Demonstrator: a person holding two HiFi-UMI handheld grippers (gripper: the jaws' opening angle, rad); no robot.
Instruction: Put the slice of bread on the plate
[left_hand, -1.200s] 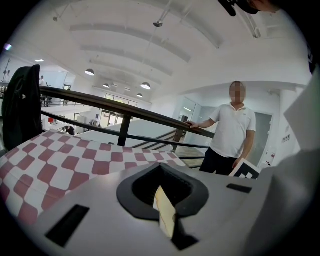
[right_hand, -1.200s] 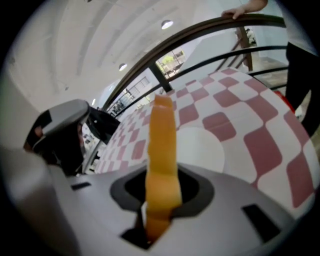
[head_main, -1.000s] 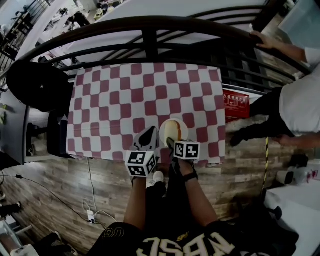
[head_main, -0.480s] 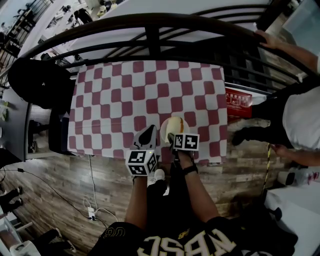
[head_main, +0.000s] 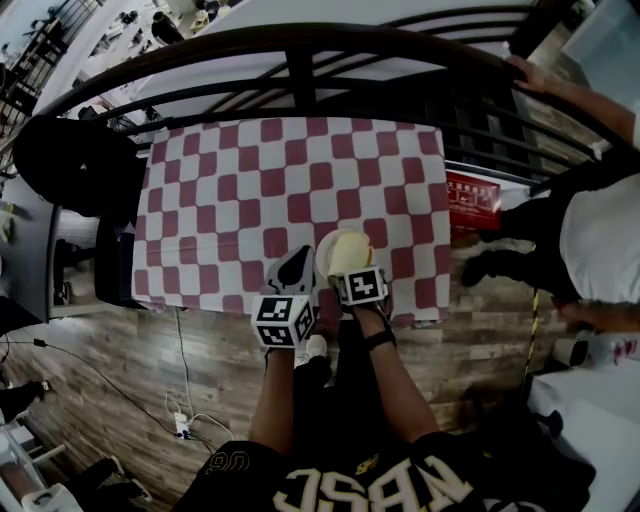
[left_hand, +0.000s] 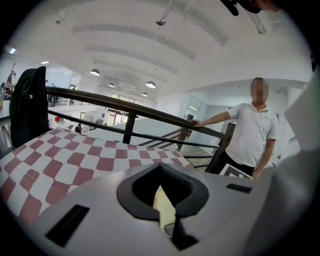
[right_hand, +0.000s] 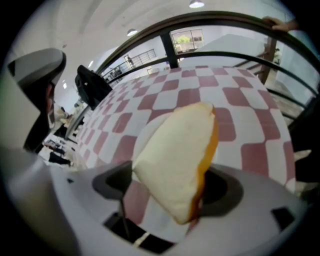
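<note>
A slice of bread with a pale face and an orange crust leans tilted over the white plate on the checkered table. My right gripper points steeply down at it and its jaws are opening. The slice stands between them, free of the left jaw and resting against the right one. From above, the bread lies on the plate, just beyond the right gripper. My left gripper hovers beside the plate's left rim. Its jaws are shut and hold nothing.
The red-and-white checkered cloth covers the table, which has a black railing behind it. A person in a white shirt stands at the right, near a red box. A dark jacket hangs at the left.
The right gripper's jaws have parted and the gripper has rolled. The bread, gripped upright before, now tips toward the plate with its pale face showing. The left gripper kept still.
</note>
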